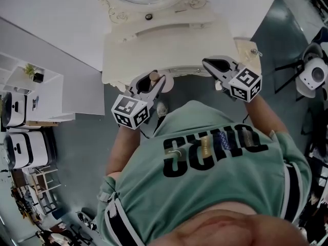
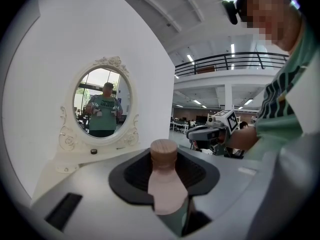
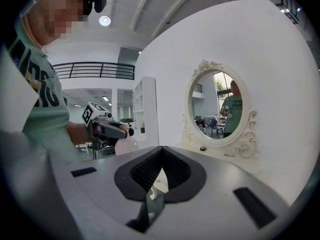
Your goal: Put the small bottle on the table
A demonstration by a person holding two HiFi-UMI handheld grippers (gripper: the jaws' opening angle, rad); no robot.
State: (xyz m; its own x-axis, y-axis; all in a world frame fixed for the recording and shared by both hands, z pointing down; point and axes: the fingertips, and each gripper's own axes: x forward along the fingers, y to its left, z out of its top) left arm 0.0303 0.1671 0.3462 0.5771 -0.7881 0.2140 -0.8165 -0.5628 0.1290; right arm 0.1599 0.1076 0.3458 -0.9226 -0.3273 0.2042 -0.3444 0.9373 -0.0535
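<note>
presently, left gripper (image 2: 166, 184): clenched on the small bottle (image 2: 168, 191), which stands upright between the two black pads at the lower centre of the left gripper view.
bottle cap (image 2: 164, 151): round, wood-coloured, on top of the pale pink body; it rises above the pads.
bottle position: held in the jaws, not set down; in the head view it sits left of centre, at the front edge of the dressing table (image 1: 169, 47). whether its base touches the table top cannot be told.
left marker cube (image 1: 130, 111): at the rear of the left gripper, lower left of centre in the head view.
right gripper (image 3: 159, 165): jaws drawn together, nothing gripped between the pads.
right gripper position: right of centre in the head view, tips over the front edge of the table, well apart from the left gripper.
right marker cube (image 1: 245, 83): at the rear of the right gripper.
table: cream-white, ornate, set against a white wall at the top of the head view.
mirror (image 2: 102, 104): oval, scrolled frame, upright at the back of the table; it reflects the person holding both grippers.
knob (image 2: 93, 151): small, dark, just below the mirror frame.
person: green shirt (image 1: 215, 163) fills the lower half of the head view.
</note>
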